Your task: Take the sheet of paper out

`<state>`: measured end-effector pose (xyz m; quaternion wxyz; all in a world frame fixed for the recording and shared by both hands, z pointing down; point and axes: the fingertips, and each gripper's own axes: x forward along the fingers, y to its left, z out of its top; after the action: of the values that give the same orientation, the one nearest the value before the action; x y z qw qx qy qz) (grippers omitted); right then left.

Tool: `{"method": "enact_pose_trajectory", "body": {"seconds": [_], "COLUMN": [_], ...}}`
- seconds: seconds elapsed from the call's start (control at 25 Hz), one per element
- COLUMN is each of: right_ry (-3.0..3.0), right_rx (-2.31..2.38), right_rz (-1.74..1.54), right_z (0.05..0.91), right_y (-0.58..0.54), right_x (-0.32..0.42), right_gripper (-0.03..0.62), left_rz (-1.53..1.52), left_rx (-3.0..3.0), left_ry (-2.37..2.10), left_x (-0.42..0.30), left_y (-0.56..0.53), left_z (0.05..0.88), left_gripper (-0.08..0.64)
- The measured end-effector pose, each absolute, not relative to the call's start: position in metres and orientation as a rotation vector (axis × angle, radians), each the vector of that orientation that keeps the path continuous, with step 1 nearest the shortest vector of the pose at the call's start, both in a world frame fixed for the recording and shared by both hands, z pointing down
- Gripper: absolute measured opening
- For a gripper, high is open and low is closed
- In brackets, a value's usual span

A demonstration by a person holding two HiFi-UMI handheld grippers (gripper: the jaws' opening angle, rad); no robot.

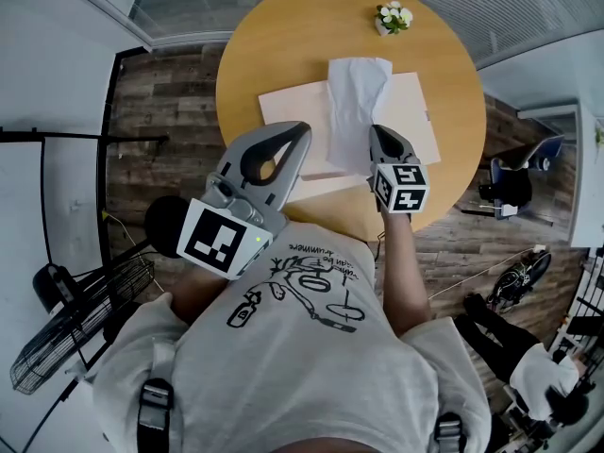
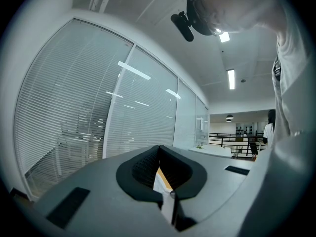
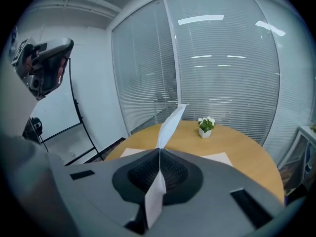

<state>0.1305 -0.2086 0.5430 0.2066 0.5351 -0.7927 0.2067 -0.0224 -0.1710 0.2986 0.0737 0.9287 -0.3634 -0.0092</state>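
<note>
While right tongs (image 3: 159,151) clamp sheet (image 1: 354,102), left tongs (image 2: 159,149): envelope (image 1: 283,104).

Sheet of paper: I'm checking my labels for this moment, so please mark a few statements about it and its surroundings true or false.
1. The right tool is shut on the sheet of paper. True.
2. The sheet lies flat on the table. False: it stands up from the right tool's jaws, above the pale envelope.
3. A potted plant stands on the table. True.
4. The table is square. False: it is round.
5. The left tool is wide open. False: it is shut on the pale envelope's edge.
</note>
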Motion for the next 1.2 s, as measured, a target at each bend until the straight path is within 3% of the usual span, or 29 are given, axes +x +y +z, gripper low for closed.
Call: {"method": "enact_pose_trajectory", "body": {"seconds": [1.2], "right_ry": [-2.351], "right_rx": [1.537], "right_rz": [0.286], "right_z": [0.412], "right_y": [-0.187], "right_x": [0.111], "right_gripper": [0.009], "left_rz": [-0.012], "left_rx": [2.797], "left_ry": [-1.069], "left_x": [-0.018], "left_y": [-0.167], "left_z": [0.299], "left_gripper": [0.021]}}
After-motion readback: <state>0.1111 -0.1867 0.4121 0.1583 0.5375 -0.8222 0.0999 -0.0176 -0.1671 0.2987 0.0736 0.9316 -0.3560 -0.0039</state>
